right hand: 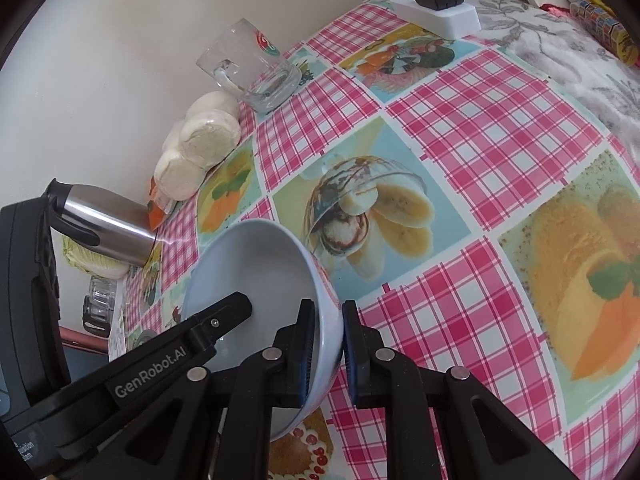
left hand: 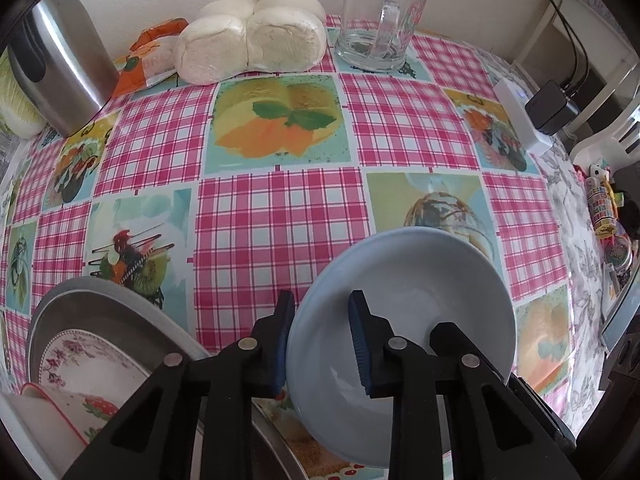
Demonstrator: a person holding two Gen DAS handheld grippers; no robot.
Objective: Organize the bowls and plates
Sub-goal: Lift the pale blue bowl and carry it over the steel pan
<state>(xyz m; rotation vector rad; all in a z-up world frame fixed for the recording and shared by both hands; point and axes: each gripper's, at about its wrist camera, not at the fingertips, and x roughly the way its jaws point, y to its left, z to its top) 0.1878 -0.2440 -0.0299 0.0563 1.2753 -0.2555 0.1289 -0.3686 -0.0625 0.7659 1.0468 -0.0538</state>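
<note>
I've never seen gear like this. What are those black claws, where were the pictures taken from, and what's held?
A person holds two hand-held grippers, each with a wide-angle camera looking along its fingers. One picture is from the left gripper, the other from the right gripper. The right clamps the rim of a pale blue bowl; the left straddles the rim elsewhere, its grip unclear. On the checked tablecloth stand a glass mug, buns, a steel jug, and a metal tray holding a floral plate.
</note>
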